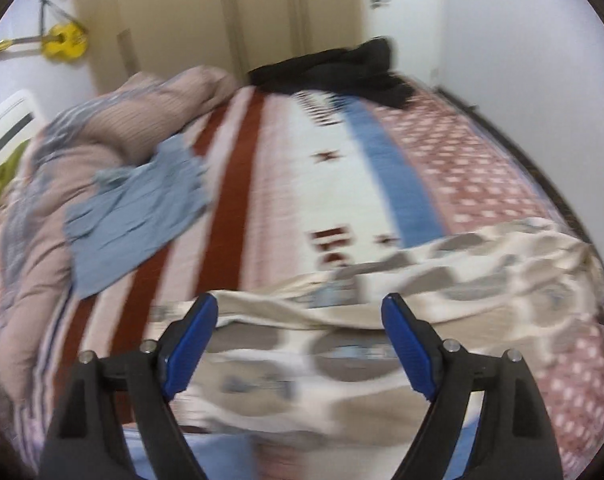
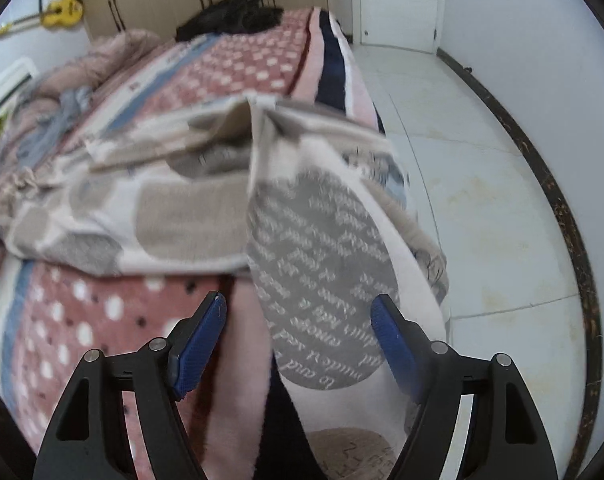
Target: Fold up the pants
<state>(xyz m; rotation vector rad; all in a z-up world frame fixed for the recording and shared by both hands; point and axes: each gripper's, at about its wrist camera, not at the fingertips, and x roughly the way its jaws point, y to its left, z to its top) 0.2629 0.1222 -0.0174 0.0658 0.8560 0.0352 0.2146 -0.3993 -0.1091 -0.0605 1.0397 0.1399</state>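
Pants (image 1: pixel 441 280): patterned cream-grey, spread across near bed (image 1: pixel 302 160), one part draping its right edge | left claw (image 1: pixel 300 344): spread, empty | right claw (image 2: pixel 298 340): spread, empty

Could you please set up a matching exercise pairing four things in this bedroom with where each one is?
Things:
1. patterned pants
2. blue garment
3. black clothes
4. yellow guitar

Places:
A. on the wall
B. far end of the bed
C. partly on the pink duvet
D. across the near end of the bed, one part hanging over the edge

Pairs: 1-D, 2-C, 3-B, 4-A
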